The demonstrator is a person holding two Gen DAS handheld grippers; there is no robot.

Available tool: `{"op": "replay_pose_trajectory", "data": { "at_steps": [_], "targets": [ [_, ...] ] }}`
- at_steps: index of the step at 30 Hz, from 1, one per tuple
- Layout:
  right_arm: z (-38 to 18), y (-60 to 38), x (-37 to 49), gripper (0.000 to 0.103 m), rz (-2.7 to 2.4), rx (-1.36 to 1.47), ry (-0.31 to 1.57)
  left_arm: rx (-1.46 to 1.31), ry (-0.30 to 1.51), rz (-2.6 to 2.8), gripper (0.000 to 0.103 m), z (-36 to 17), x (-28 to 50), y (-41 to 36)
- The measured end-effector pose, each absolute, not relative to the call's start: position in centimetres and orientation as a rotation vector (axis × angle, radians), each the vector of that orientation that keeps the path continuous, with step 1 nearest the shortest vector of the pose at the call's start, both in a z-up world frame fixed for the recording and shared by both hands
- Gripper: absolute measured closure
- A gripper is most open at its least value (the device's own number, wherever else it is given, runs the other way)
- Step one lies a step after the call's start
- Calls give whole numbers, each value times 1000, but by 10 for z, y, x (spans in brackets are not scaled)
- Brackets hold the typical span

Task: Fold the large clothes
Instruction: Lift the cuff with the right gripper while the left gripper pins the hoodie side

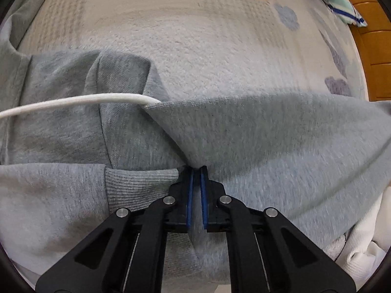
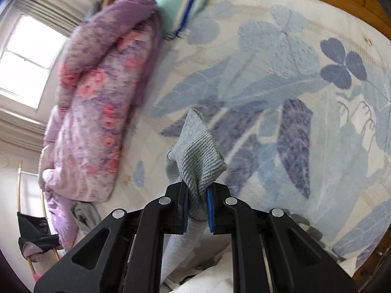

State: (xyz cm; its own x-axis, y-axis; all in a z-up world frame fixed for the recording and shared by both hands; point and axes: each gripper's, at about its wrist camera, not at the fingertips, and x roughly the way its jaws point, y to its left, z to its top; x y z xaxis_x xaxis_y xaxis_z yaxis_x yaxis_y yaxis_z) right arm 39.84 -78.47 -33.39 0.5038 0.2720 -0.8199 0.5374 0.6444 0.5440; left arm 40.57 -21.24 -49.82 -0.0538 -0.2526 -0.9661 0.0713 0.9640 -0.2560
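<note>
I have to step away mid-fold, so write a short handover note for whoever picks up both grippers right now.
Left gripper: shut, pinching an edge of the grey fleece sweatshirt where it lies on the bed.
Right gripper: shut on the sweatshirt's ribbed grey cuff, held up above the pale blue floral blanket.
White drawstring trails across the garment.
Done: both grips are on.
Left: the garment is still rumpled, not flat; probably bring the sleeve across the body, then fold and smooth it.
</note>
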Motion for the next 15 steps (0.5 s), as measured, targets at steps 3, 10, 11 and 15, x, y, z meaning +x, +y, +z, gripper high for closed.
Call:
{"op": "replay_pose_trajectory", "data": {
  "at_steps": [3, 10, 11, 15],
  "targets": [
    [-290, -751, 402, 92, -85, 842, 987, -124, 1550, -247, 96, -496, 395, -207],
    [-198, -640, 419, 92, 190, 796, 865, -113, 1494, -162, 95, -496, 391, -217],
    [-187, -619, 422, 92, 225, 782, 858, -130, 1487, -159, 95, -496, 391, -216],
    [-171, -561, 427, 92, 352, 839, 875, -159, 1464, -149, 95, -496, 385, -207]
  ]
}}
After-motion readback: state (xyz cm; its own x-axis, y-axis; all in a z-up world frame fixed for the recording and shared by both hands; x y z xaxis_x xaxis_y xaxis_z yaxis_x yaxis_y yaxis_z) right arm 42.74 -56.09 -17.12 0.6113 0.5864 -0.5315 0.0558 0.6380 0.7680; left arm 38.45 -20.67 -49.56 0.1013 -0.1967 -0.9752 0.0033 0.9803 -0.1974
